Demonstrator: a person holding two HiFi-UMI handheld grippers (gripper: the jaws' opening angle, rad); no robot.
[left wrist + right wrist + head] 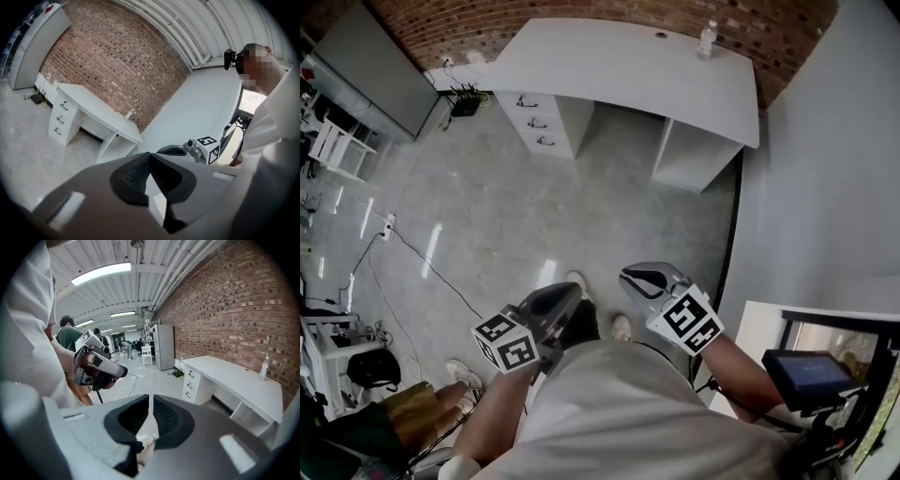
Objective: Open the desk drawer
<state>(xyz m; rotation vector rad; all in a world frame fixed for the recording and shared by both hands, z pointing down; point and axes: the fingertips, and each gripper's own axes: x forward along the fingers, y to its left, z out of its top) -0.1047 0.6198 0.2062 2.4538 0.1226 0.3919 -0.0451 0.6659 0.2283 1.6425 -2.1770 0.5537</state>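
The white desk (628, 66) stands against the brick wall, far across the floor. Its three-drawer unit (534, 120) with dark handles sits under the desk's left end, all drawers closed. It shows again in the left gripper view as the drawer unit (60, 119) and in the right gripper view as the drawer unit (191, 383). My left gripper (567, 292) and right gripper (636, 277) are held close to the body, both shut with nothing between the jaws. Each one's jaws, left gripper (150, 155) and right gripper (151, 398), point toward the desk from a distance.
A clear bottle (706, 39) stands on the desk's right end. A power strip (465, 103) with cables lies on the floor left of the drawers. A grey cabinet (375, 66) stands at the left, a wall (825, 187) runs along the right, and a screen (811, 370) is near my right elbow.
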